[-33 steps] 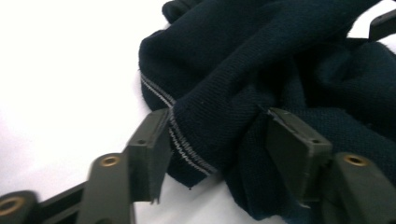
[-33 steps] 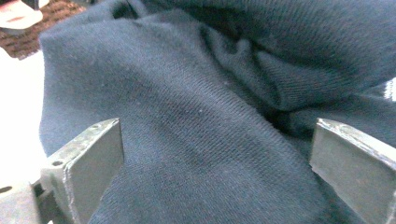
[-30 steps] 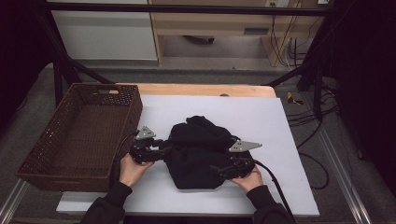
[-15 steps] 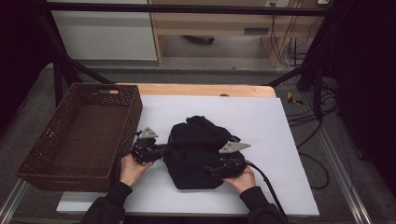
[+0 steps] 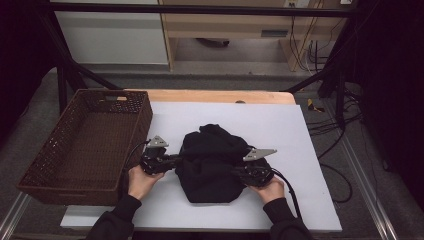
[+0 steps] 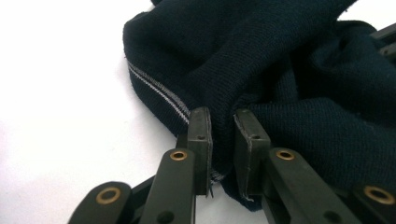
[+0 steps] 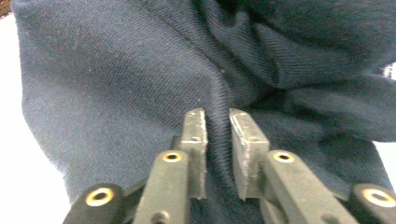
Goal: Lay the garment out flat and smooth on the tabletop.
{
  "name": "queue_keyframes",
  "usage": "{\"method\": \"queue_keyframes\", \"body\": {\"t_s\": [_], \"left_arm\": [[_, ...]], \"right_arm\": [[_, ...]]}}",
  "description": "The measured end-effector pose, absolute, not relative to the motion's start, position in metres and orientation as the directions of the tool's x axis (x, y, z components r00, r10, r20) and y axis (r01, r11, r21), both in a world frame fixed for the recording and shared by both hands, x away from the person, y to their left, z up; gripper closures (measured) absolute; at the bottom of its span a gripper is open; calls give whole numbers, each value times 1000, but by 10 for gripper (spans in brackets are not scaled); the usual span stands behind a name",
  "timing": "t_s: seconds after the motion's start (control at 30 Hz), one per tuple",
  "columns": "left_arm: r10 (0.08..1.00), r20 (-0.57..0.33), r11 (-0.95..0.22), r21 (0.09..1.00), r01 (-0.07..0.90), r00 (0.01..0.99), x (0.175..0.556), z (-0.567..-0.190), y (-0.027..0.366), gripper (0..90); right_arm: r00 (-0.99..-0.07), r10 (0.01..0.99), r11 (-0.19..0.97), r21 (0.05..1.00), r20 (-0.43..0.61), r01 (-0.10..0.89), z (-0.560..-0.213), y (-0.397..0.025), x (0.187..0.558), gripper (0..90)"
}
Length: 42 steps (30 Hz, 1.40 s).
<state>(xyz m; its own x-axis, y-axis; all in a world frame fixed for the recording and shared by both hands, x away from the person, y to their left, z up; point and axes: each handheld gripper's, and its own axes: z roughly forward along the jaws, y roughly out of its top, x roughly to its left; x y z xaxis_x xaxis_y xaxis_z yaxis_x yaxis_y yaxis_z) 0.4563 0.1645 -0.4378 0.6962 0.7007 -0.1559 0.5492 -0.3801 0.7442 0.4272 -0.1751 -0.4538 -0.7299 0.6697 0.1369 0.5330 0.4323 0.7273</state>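
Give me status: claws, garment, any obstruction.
Left claw shut on dark knit garment at its left edge. Right claw shut on a fold at its right side. Garment bunched on white table. Wicker basket at left, nothing blocking.

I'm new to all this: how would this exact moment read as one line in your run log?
left gripper: shut on dark garment | right gripper: shut on dark garment | garment: bunched on white table | basket: left of it
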Motion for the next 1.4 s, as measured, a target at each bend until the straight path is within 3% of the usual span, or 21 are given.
{"method": "queue_keyframes", "body": {"t_s": [0.27,0.67,1.0,1.13,1.23,1.4], "left_arm": [[700,-145,-390,742,545,699,455,-437,164,772],[684,-176,-331,790,516,708,448,-422,164,780],[667,-178,-331,800,501,724,442,-417,159,781],[666,-179,-330,800,502,724,442,-416,159,789],[653,-182,-331,804,493,735,438,-412,156,792],[607,-152,-371,813,448,780,425,-406,139,794]], "right_arm": [[-721,677,437,706,150,557,-451,-179,428,860],[-640,761,363,747,107,556,-419,-230,422,867],[-547,834,333,723,75,606,-433,-256,427,846],[-578,811,323,756,88,569,-431,-247,424,706],[-622,775,294,806,115,514,-422,-235,420,536],[-672,734,309,833,98,458,-424,-202,415,342]]}}
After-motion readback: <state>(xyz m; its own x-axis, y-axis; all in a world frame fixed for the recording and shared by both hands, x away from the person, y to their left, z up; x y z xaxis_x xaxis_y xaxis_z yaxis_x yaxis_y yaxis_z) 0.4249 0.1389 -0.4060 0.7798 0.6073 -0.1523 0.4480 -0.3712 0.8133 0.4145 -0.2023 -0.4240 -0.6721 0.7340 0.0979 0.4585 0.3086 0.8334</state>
